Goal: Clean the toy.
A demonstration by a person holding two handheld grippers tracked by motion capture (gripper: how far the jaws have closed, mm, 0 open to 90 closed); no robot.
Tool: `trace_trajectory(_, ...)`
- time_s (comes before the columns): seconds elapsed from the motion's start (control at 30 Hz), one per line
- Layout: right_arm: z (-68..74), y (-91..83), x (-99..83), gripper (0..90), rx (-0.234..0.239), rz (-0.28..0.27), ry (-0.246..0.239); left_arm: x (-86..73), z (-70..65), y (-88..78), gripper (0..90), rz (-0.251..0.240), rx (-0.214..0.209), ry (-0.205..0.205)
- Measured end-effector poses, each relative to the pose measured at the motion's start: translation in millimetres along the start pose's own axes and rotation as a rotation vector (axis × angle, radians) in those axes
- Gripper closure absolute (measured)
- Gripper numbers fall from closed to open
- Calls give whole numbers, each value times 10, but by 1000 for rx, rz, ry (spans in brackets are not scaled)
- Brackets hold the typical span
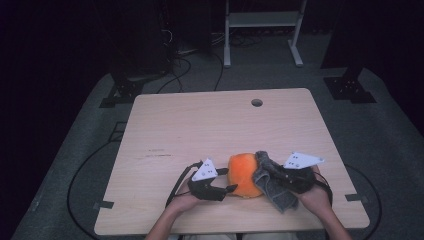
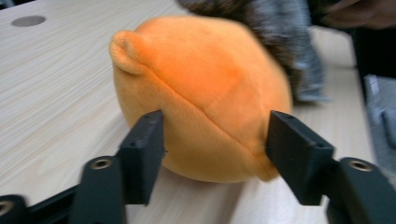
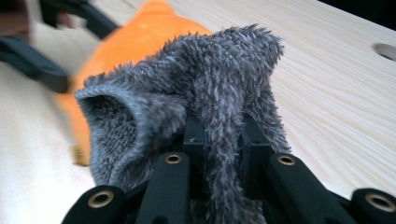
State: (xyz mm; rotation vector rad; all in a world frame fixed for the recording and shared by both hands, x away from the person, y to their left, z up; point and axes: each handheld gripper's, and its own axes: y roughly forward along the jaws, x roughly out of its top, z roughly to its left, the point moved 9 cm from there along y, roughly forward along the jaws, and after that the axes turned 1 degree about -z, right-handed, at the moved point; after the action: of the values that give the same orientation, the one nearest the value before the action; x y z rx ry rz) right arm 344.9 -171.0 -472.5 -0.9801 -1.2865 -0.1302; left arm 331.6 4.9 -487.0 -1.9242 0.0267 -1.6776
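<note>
Plush toy: orange plush toy (image 1: 243,175), round and soft, sits on the table (image 1: 200,125) near the front edge, between the two hands. A small ear-like bump and a stitched seam show on it in the left gripper view (image 2: 201,88).
Fuzzy cloth: grey fuzzy cloth (image 1: 270,182) lies against the toy's right side, draped over its upper edge and hanging down toward the front of the table. In the right gripper view (image 3: 196,98) it folds into a pocket-like shape with the orange toy just behind it.
Right gripper: right gripper (image 1: 287,176) is clenched on the grey cloth; a bunched strip of it runs between the two black jaws, pinched tight.
Left gripper: left gripper (image 1: 231,187) comes at the toy from its left side. Its jaws stand on either side of the toy's lower part, with both pads at the plush surface (image 2: 210,135), lightly grasping it.
Hands: the person's forearms enter from the bottom edge, each hand wrapped around its gripper.
Table: pale wood top with a round hole (image 1: 257,102) near the far edge.
</note>
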Motion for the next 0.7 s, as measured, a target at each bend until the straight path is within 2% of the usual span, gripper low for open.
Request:
trace_trajectory(0.03, -28, -4, -9, 758, -11, 0, 12, 12, 3, 21, 443, 11, 17, 6)
trace_trajectory(0.1, -21, -23, -1, 758, -16, 0, 10, 12, 1, 39, 455, 19, 29, 14)
trace_trajectory(0.13, 1, -53, 19, 758, -23, -3, -2, 10, 2, 54, 464, 25, 43, 23)
trace_trajectory(0.17, 72, -144, 85, 760, -33, -17, -56, 15, -1, 61, 473, 20, 41, 17)
trace_trajectory(0.2, 72, -144, 85, 760, -33, -17, -56, 15, -1, 61, 473, 20, 41, 17)
trace_trajectory(0.3, 329, -220, 205, 761, 35, -55, -124, 33, -2, 76, 474, 7, 36, -5)
trace_trajectory(0.37, 484, -149, 206, 760, 68, -39, -165, 39, -12, 93, 472, 6, 36, -3)
trace_trajectory(0.4, 575, -70, 178, 759, 78, -14, -200, 25, -4, 96, 468, 18, 45, 9)
trace_trajectory(0.47, 633, 14, 137, 759, 83, 7, -228, -7, 10, 99, 462, 31, 57, 18)
trace_trajectory(0.5, 602, 3, 135, 760, 88, 4, -210, -14, 29, 92, 459, 30, 51, -1)
trace_trajectory(0.57, 554, -16, 127, 760, 74, 5, -208, -17, 32, 96, 459, 30, 50, -11)
trace_trajectory(0.6, 499, -35, 108, 760, 60, 10, -199, -26, 32, 104, 459, 35, 52, -8)
trace_trajectory(0.63, 368, -70, 70, 760, 38, 12, -165, -45, 19, 123, 459, 45, 55, 6)
trace_trajectory(0.67, 368, -70, 70, 760, 38, 12, -165, -45, 19, 123, 458, 45, 55, 6)
trace_trajectory(0.7, 239, -102, 48, 759, 11, 11, -125, -67, 6, 138, 457, 58, 55, 13)
